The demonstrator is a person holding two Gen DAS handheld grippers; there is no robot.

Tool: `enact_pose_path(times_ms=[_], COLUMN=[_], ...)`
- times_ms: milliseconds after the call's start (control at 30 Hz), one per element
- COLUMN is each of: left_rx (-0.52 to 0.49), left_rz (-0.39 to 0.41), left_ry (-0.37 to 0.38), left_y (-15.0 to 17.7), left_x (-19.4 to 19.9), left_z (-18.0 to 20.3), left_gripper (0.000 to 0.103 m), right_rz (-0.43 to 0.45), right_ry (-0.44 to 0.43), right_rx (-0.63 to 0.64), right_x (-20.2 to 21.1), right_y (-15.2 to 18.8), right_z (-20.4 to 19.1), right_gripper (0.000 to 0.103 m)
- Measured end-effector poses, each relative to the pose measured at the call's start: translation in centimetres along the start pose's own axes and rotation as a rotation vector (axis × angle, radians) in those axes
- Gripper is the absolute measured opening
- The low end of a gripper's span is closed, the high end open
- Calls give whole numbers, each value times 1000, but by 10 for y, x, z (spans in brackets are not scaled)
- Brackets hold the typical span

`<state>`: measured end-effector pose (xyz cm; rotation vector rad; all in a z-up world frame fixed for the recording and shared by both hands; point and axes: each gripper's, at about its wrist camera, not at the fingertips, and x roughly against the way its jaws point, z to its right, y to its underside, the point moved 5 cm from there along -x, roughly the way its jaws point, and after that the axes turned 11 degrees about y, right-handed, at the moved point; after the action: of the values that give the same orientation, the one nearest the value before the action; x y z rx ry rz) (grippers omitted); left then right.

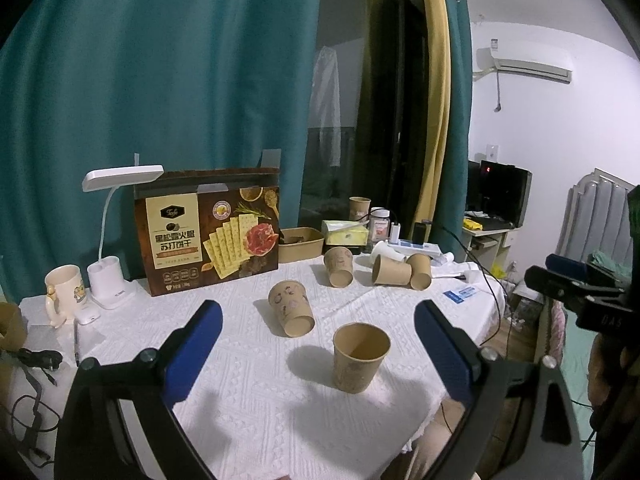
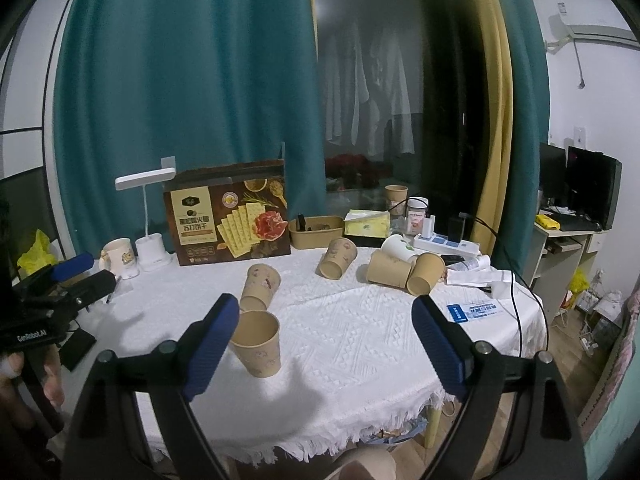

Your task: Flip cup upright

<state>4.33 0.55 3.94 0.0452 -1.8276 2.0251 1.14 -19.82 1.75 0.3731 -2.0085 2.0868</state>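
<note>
One brown paper cup (image 1: 360, 356) stands upright, mouth up, on the white tablecloth (image 1: 256, 392). My left gripper (image 1: 318, 307) is open around empty air just short of it. In the right wrist view the same upright cup (image 2: 256, 344) stands right beside the left finger of my open right gripper (image 2: 324, 302), with the pads not pressing on it. A second printed cup (image 1: 291, 308) (image 2: 260, 286) lies on its side just behind. Three more brown cups (image 2: 338, 258) (image 2: 390, 268) (image 2: 426, 278) lie tipped over farther back.
A cracker box (image 1: 208, 236), desk lamp (image 1: 120, 176), mug (image 1: 64, 292), brown tray (image 1: 300, 244), tissue box (image 2: 368, 222), jar and power strip (image 2: 444, 244) line the table's back. A cable (image 2: 516, 312) runs along the right edge. Each gripper shows at the other view's side.
</note>
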Motion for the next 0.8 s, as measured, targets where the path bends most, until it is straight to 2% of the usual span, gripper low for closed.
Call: enact_pose_path(times_ms=[800], left_rx=[-23], left_rz=[0], left_ry=[-15], left_y=[0], left_x=[2], left_z=[1], left_gripper=[97], right_rz=[-15], right_ry=[-7], right_rx=[-5], right_x=[-4], right_y=[3], right_z=[-4], right_gripper=[87])
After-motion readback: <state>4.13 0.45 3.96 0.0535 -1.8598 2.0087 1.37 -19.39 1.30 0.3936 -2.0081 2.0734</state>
